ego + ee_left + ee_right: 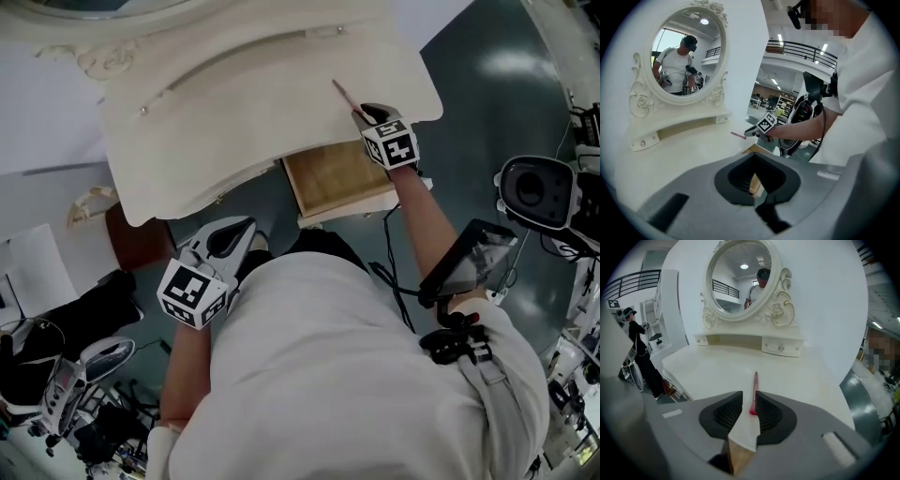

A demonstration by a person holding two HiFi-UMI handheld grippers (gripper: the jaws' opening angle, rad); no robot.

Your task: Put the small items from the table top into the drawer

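**Drawer** [333, 176]: the reference for all places below. Pulled open from the front of the white counter [234, 112], with its wooden bottom showing.

**Thin red stick** [755, 384]: the task's thing. It lies along the line of the right tongs, pointing away from the drawer and out over the counter top. Whether its far tip touches the top cannot be told.

**Right tongs** [749, 395]: clamped on the near end of the stick, with the jaws drawn in to a narrow gap. They sit at the counter's front edge, just beyond the drawer.

**Left tongs** [246, 230]: jaw tips together, nothing held. They are on the near side of the drawer, to its left and close to the person's body. A sliver of the drawer's wood shows through the hollow between the pads.

**Oval mirror** [740, 277]: set in a carved white frame, upright at the back of the counter and well beyond the drawer.

**Small knobbed drawer** [780, 347]: set below the mirror, shut.

**Counter top**: nothing between the stick and the drawer.

**Grey floor** [469, 122]: to the right of the drawer.

**Another person** [636, 341]: stands far off to the left.
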